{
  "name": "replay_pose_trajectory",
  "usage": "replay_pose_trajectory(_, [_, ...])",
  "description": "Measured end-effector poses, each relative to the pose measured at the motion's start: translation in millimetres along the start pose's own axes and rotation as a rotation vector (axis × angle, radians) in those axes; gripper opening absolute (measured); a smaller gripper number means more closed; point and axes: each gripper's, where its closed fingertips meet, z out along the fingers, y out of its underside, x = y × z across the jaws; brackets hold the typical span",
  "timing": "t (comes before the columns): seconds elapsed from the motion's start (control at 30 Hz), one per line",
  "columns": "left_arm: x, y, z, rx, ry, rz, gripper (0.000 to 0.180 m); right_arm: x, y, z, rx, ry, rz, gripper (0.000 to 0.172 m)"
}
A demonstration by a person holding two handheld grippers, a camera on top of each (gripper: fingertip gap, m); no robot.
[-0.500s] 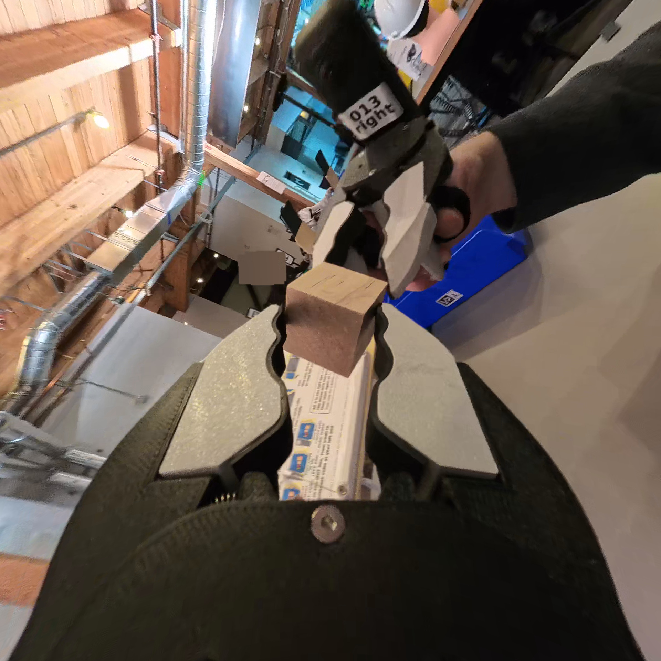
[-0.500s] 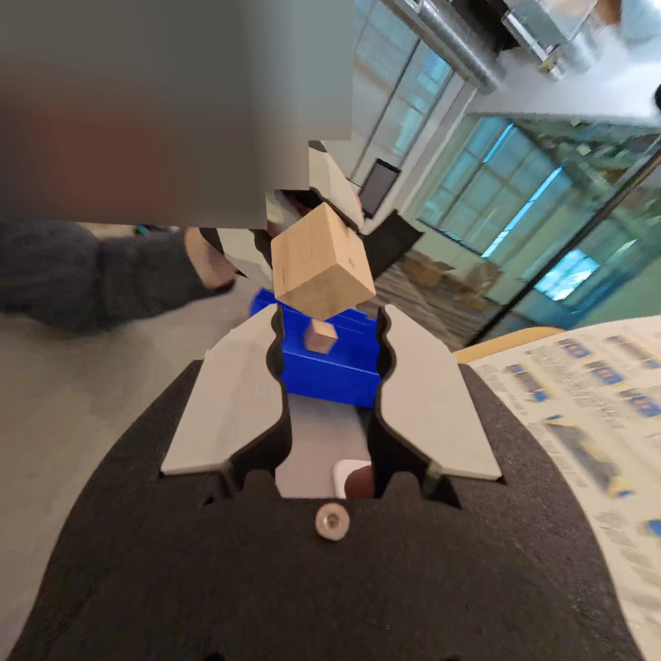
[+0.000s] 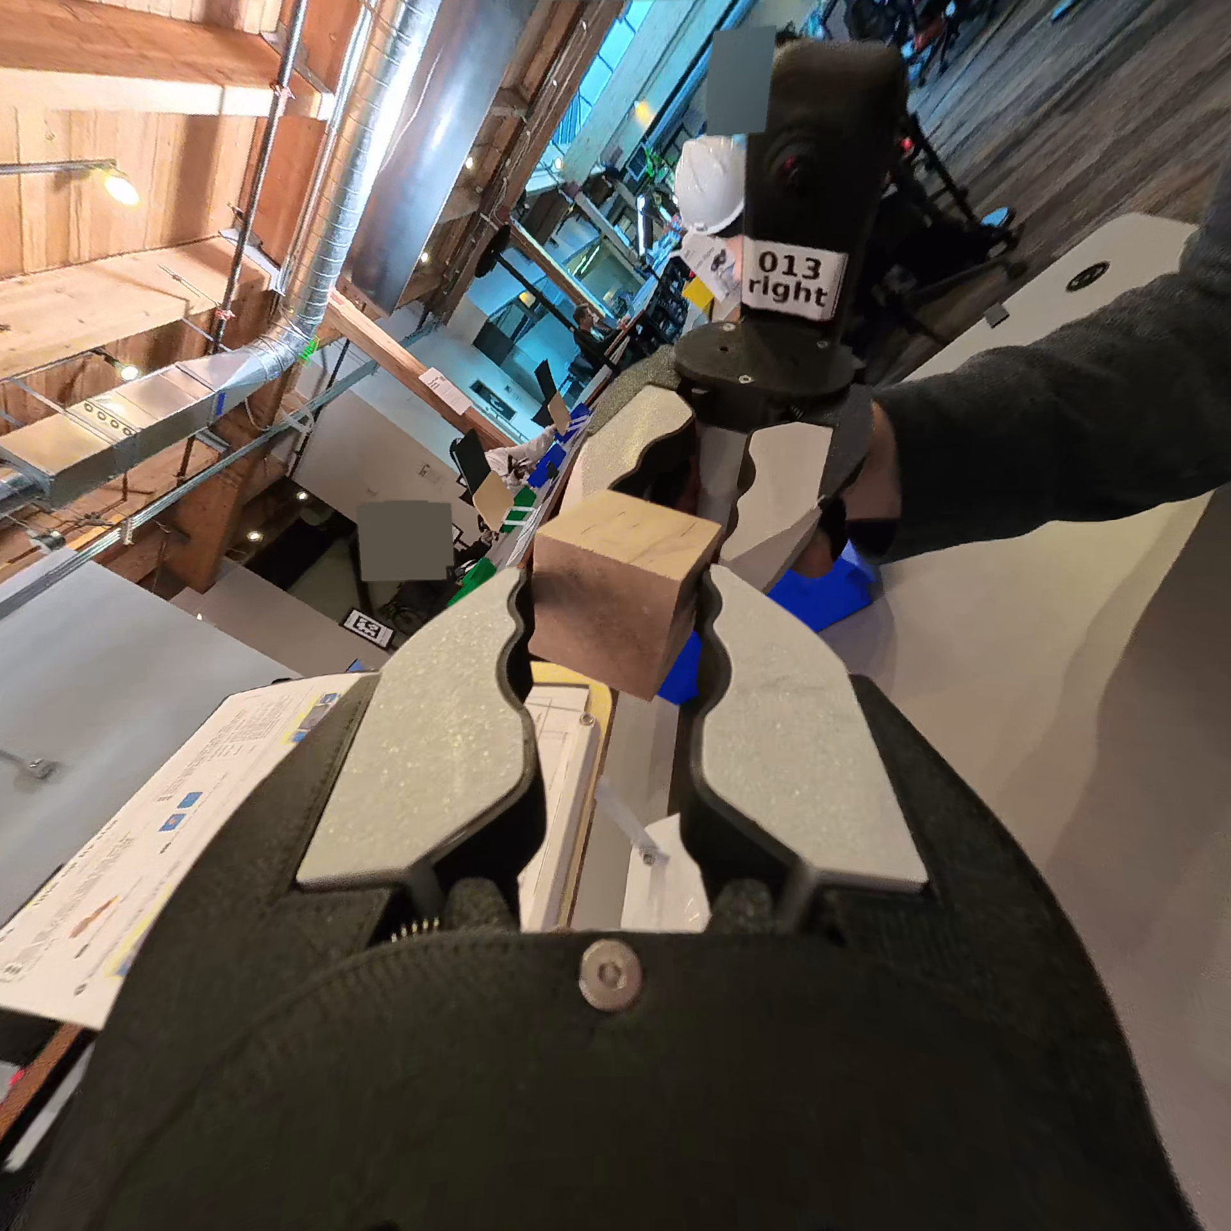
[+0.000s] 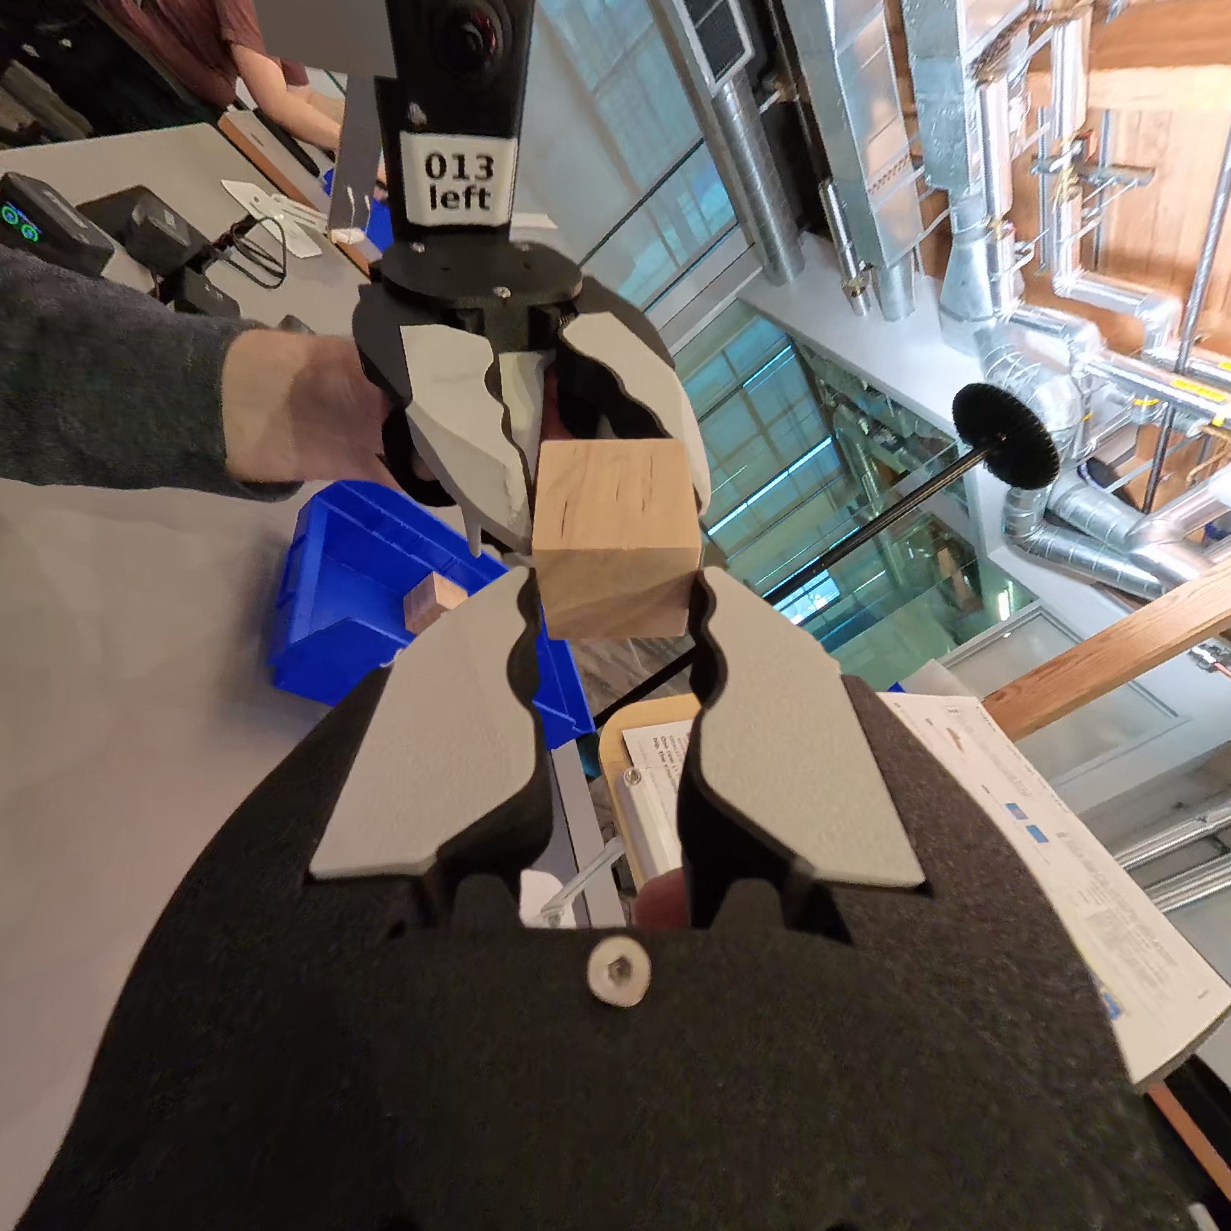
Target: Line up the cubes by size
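One light wooden cube (image 3: 619, 599) is held up in the air between my two grippers, which face each other. My left gripper (image 3: 613, 593) is shut on it, with both pads pressed on its sides. In the right wrist view the same cube (image 4: 613, 506) sits between the tips of my right gripper (image 4: 613, 586), whose pads press its near end. The left gripper's fingers (image 4: 466, 453) clamp its far end. The right gripper's fingers (image 3: 779, 493) show behind the cube in the left wrist view. A small darker wooden cube (image 4: 429, 599) lies in a blue bin (image 4: 346, 586).
The blue bin (image 3: 819, 593) stands on the grey table (image 4: 133, 633) below the grippers. A printed sheet (image 4: 1066, 899) and a clipboard (image 4: 639, 733) lie at the table's edge. A person's hand (image 4: 300, 406) holds the left gripper. Devices and cables (image 4: 153, 233) lie far left. Only a small space, under 4 cm, lies between the two pairs of fingers.
The right gripper has moved up to the cube, which stood ahead of its open tips, and its pads have come together on it. The left gripper has kept its grip.
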Motion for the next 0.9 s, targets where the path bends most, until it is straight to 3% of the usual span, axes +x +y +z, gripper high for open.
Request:
replay_pose_trajectory(0.37, [4.2, -10.5, 2.4, 0.13, 0.052, -0.137, 0.046, -0.7, -13.9, -5.2, 0.063, 0.0, -0.034, 0.043])
replay_pose_trajectory(0.9, [-1.8, -13.4, -2.5, 0.138, 0.04, -0.154, 0.043, 4.5, -14.3, -6.8, 0.037, 0.01, -0.03, 0.043])
